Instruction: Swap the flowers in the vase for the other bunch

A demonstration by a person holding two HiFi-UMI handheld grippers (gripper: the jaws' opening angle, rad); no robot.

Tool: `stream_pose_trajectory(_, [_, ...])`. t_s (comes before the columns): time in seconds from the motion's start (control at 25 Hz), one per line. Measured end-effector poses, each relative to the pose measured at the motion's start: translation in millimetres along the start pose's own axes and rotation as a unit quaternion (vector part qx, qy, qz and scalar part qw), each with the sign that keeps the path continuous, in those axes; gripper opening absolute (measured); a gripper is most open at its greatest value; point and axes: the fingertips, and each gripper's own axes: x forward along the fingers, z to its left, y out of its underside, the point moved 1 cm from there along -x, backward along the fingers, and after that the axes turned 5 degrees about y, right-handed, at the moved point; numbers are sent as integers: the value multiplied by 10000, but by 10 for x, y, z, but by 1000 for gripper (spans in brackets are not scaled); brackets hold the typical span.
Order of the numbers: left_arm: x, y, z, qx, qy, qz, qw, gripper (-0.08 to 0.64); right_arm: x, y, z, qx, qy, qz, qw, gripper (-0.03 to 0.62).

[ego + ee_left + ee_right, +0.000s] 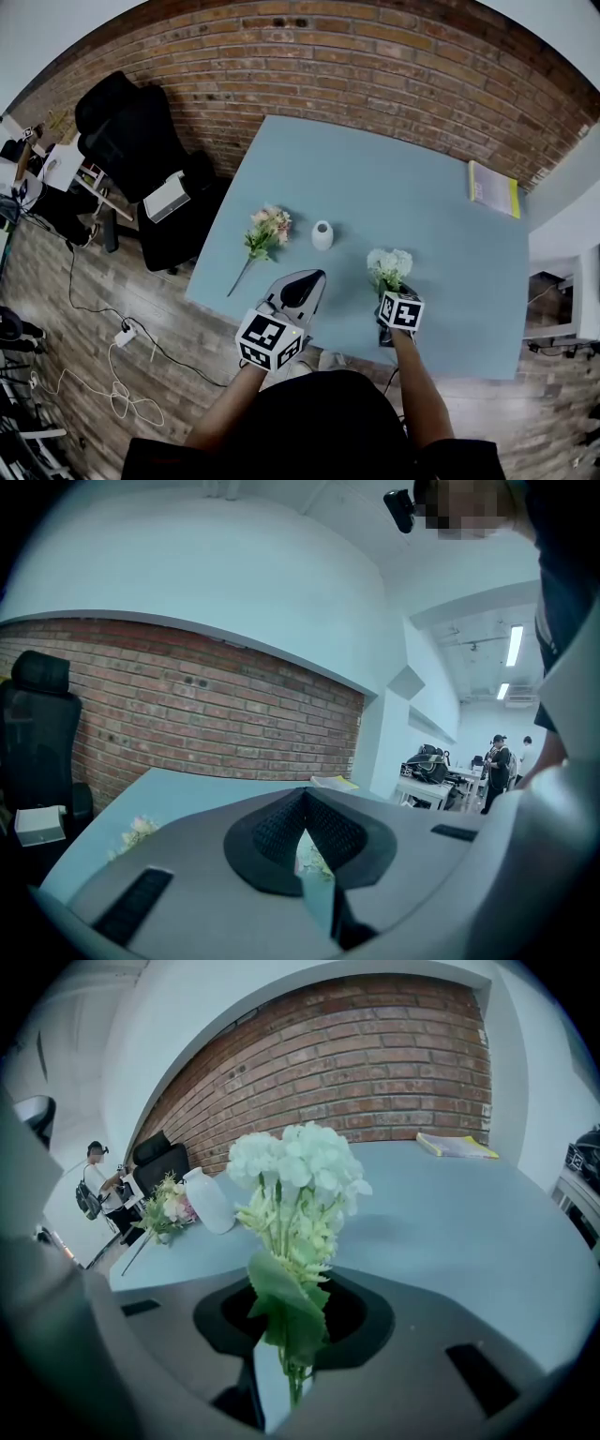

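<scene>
A small white vase [322, 234] stands upright on the light blue table [441, 234] with no flowers in it. To its left a pink bunch [267, 230] lies flat on the table. My right gripper [387, 292] is shut on the stems of a white and green bunch [389, 267], held upright to the right of the vase and nearer to me. In the right gripper view the white bunch [295, 1176] rises from between the jaws, with the vase [208, 1201] and the pink bunch [167, 1208] behind it at left. My left gripper [305, 277] is shut and holds nothing, just in front of the vase.
A yellow book [492, 187] lies at the table's far right corner. A brick wall [375, 66] runs behind the table. A black office chair [131, 131] and a white box [167, 197] stand off the left edge. Cables lie on the wooden floor [112, 375].
</scene>
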Motion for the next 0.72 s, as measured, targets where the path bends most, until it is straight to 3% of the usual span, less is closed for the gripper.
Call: stream_pose_trajectory(0.72, [44,-12,2,-16,-42,-24,10000,6,91,42,-83,186,51,396,9990,127])
